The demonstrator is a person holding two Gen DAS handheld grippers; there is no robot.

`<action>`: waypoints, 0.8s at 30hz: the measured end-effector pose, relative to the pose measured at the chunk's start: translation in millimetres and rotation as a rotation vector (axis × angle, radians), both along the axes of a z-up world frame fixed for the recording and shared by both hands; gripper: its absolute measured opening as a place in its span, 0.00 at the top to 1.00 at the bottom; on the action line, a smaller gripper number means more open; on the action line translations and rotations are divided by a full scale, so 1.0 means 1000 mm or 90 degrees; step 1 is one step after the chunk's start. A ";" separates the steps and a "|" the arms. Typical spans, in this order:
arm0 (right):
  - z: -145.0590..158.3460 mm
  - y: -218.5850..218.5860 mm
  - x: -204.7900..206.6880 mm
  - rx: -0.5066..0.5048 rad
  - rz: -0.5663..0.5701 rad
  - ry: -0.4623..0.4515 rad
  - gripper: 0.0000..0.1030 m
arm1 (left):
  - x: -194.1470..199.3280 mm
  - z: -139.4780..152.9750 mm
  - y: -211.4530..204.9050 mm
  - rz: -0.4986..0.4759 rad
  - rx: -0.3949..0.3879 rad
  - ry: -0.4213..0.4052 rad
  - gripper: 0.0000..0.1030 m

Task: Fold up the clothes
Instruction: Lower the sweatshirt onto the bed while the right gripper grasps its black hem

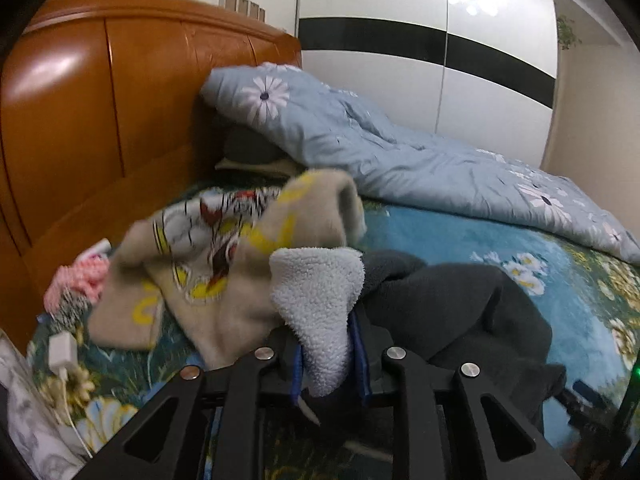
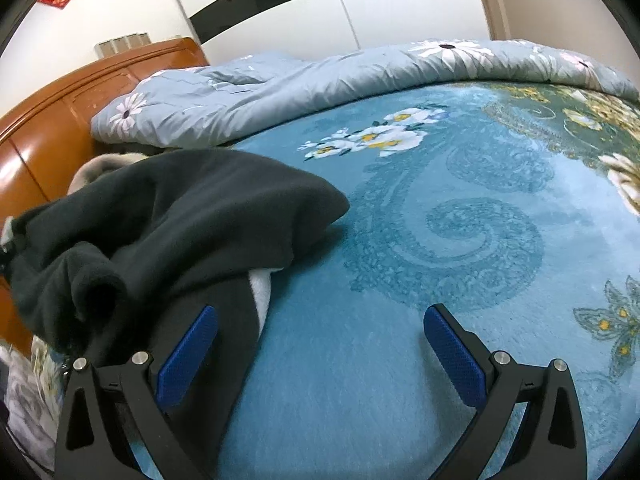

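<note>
A dark grey fleece garment point(image 1: 460, 304) with a pale fleece lining point(image 1: 320, 304) lies crumpled on the bed. My left gripper point(image 1: 326, 364) is shut on a fold of its pale lining, lifted a little. Behind it lies a beige garment point(image 1: 224, 264) with a cartoon print. In the right wrist view the dark garment point(image 2: 168, 224) is heaped at the left. My right gripper point(image 2: 320, 344) is open and empty just above the blanket, its left finger point(image 2: 188, 356) next to the garment's edge.
A teal floral blanket point(image 2: 440, 240) covers the bed. A light blue flowered quilt point(image 1: 400, 152) is bunched along the far side. A wooden headboard point(image 1: 100, 120) stands at the left. A pink item point(image 1: 76, 280) and a white charger point(image 1: 62, 350) lie near it.
</note>
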State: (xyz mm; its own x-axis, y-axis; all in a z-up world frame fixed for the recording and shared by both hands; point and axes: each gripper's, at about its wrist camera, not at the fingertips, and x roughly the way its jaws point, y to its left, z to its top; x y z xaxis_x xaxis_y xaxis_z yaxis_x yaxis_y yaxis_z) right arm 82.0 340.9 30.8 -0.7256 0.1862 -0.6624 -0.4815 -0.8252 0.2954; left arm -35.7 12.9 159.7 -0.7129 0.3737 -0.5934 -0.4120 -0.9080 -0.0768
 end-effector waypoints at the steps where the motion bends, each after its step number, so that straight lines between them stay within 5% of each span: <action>1: 0.001 -0.003 0.001 0.006 0.006 -0.001 0.00 | 0.005 -0.005 -0.006 -0.006 0.003 -0.004 0.74; 10: 0.001 -0.021 0.006 0.029 0.047 -0.021 0.00 | 0.048 -0.040 -0.039 -0.049 0.038 -0.042 0.50; 16: 0.001 -0.042 0.004 0.025 0.111 -0.039 0.00 | 0.041 -0.063 -0.021 -0.091 0.065 -0.103 0.49; 24: -0.010 -0.063 -0.004 0.012 0.156 -0.077 0.00 | 0.011 -0.053 -0.007 -0.117 0.159 -0.169 0.49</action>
State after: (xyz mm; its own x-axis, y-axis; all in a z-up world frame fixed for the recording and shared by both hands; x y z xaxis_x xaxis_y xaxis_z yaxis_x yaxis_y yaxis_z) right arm 78.0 277.8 21.1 -0.6667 0.0290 -0.7448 -0.2981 -0.9262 0.2308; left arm -24.5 6.1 106.9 -0.4552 0.6362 -0.6229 -0.5012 -0.7613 -0.4114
